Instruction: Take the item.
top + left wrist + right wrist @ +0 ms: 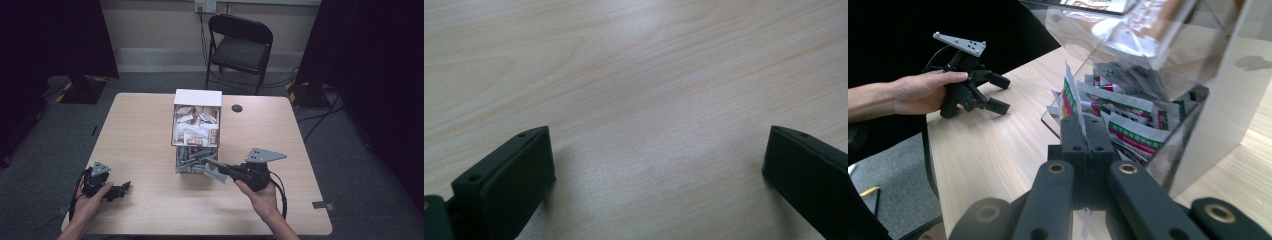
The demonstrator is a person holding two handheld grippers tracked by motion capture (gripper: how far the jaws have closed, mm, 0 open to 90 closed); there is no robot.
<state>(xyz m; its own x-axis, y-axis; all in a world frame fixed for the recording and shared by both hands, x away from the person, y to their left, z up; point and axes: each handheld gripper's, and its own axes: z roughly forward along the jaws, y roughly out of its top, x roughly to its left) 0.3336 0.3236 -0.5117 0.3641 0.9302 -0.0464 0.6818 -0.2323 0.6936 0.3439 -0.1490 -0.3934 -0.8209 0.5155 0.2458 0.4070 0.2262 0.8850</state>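
A packet pinched out of the clear dispenser at mid-frame, the other hand idle at lower left.

At the lower left of the high view the left gripper (pixel 118 190) rests on the table (pixel 145 125), its jaws spread wide over bare wood and holding nothing. In the middle stands the clear box (pixel 197 132), brown-and-white sachets in its upper bin and grey ones below. Just right of its lower opening, the right gripper (pixel 219 168) has its jaws clamped narrow on one packet (pixel 1071 97), white with green and red print, sitting upright at the mouth of the tray. The grip is on the packet's edge, so I judge a quick pull could slip it free or drag neighbouring packets out. The print is too small to read, and glare on the clear wall blurs the upper bin.
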